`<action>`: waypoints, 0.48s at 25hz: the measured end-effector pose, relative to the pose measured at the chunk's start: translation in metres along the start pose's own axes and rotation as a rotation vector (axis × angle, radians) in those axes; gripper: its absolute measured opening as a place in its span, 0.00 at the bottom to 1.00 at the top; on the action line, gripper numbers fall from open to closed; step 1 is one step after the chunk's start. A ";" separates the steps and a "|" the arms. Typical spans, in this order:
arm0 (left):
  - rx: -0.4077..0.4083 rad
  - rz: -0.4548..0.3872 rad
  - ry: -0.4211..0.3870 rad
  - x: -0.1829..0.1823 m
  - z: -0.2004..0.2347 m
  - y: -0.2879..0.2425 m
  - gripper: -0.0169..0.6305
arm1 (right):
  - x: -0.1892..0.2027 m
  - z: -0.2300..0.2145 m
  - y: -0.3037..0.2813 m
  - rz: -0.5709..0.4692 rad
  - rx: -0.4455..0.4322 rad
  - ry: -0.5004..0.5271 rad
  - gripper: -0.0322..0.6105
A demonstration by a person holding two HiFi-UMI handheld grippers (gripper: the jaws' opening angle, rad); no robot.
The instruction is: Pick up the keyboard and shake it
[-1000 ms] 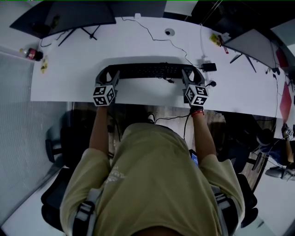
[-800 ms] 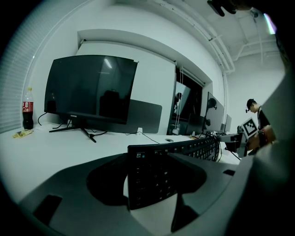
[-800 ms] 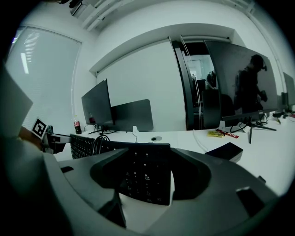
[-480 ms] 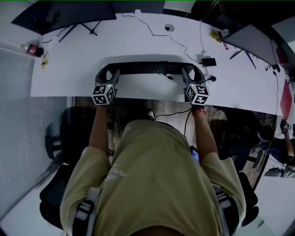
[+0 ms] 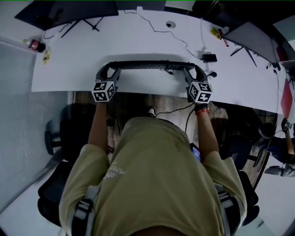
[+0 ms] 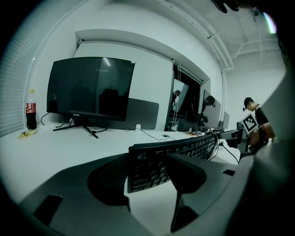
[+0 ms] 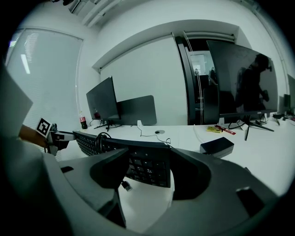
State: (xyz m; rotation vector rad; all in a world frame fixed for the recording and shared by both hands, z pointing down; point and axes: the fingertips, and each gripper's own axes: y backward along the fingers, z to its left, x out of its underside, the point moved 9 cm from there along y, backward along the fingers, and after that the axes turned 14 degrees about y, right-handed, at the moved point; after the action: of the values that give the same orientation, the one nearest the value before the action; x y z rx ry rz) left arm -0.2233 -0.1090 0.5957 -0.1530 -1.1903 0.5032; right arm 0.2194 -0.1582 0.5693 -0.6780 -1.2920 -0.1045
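The black keyboard (image 5: 152,65) hangs above the white desk (image 5: 78,55), nearly edge-on in the head view. My left gripper (image 5: 106,74) is shut on its left end and my right gripper (image 5: 192,73) on its right end. In the left gripper view the keyboard's end (image 6: 152,167) sits wedged between the jaws of the left gripper (image 6: 148,179), keys facing the camera. The right gripper view shows the other end (image 7: 145,165) between the jaws of the right gripper (image 7: 146,174), with the keyboard's cable (image 7: 99,140) looped over the top.
A dark monitor (image 5: 69,9) stands at the desk's back left, another monitor (image 5: 251,39) at the right. A cola bottle (image 5: 34,44) is far left. A small black box (image 5: 209,57) and a thin cable (image 5: 156,30) lie behind the keyboard.
Both grippers have carried the keyboard a little farther from the person. It has tipped, so it shows as a thinner strip in the head view.
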 end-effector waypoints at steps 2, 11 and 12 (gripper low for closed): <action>-0.004 0.018 0.000 0.002 -0.001 0.002 0.44 | 0.002 0.001 0.004 0.009 -0.004 -0.001 0.49; -0.011 0.106 -0.009 0.005 -0.003 0.015 0.44 | 0.005 0.009 0.019 0.056 -0.033 0.002 0.49; -0.006 0.121 -0.015 0.005 -0.004 0.016 0.44 | 0.005 0.009 0.021 0.065 -0.043 0.007 0.49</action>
State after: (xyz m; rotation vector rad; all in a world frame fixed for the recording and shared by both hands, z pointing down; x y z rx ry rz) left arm -0.2234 -0.0924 0.5925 -0.2277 -1.2016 0.6072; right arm 0.2223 -0.1349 0.5666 -0.7551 -1.2629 -0.0817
